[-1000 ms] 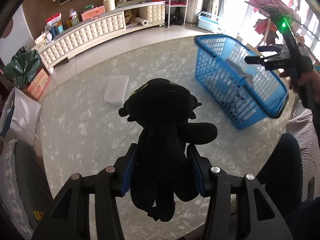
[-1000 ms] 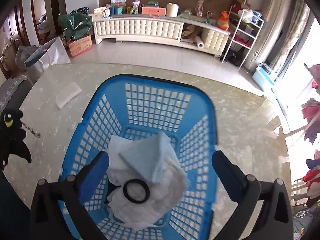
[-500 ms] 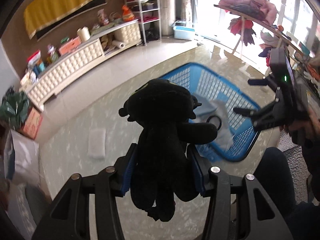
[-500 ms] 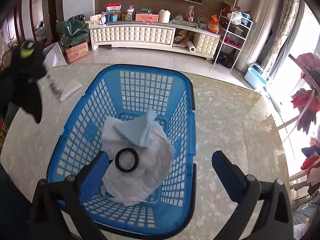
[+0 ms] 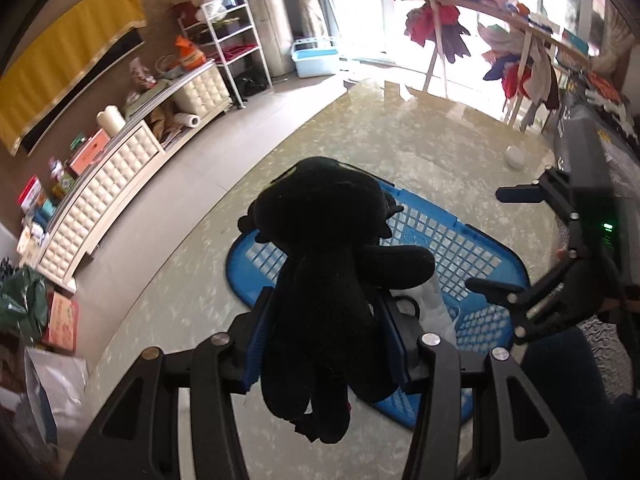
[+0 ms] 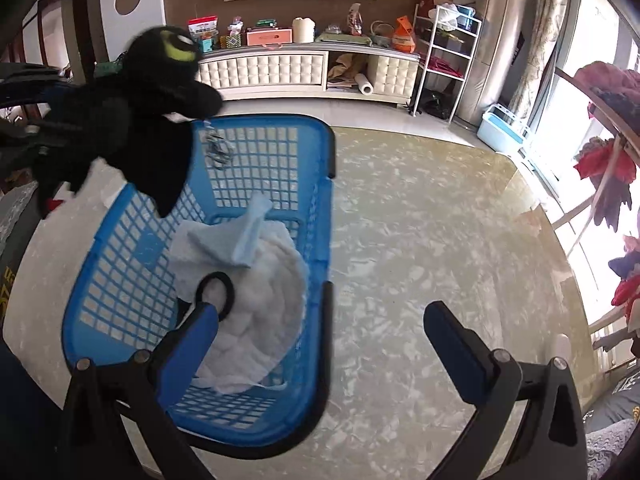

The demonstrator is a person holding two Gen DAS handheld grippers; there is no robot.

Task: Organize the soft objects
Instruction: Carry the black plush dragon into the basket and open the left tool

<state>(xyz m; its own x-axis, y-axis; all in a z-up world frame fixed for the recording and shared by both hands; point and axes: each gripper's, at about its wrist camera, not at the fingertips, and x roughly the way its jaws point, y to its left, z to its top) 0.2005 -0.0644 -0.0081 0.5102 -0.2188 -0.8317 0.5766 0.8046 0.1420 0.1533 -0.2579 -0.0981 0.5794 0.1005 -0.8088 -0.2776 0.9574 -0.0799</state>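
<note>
The left gripper point(image 5: 326, 344) is clamped on a black plush toy point(image 5: 320, 280), its blue pads pressing the toy's body from both sides. The toy hangs above the near-left part of a blue plastic basket point(image 6: 256, 152) (head with a yellow-green eye visible in the right wrist view). The right gripper point(image 6: 320, 344) stands wide apart with nothing between its fingers, one finger over the basket, the other over the marble table point(image 6: 420, 240). Inside the basket lie a white cloth point(image 6: 260, 312), a light-blue cloth point(image 6: 248, 236) on top of it and a black ring point(image 6: 216, 292).
</note>
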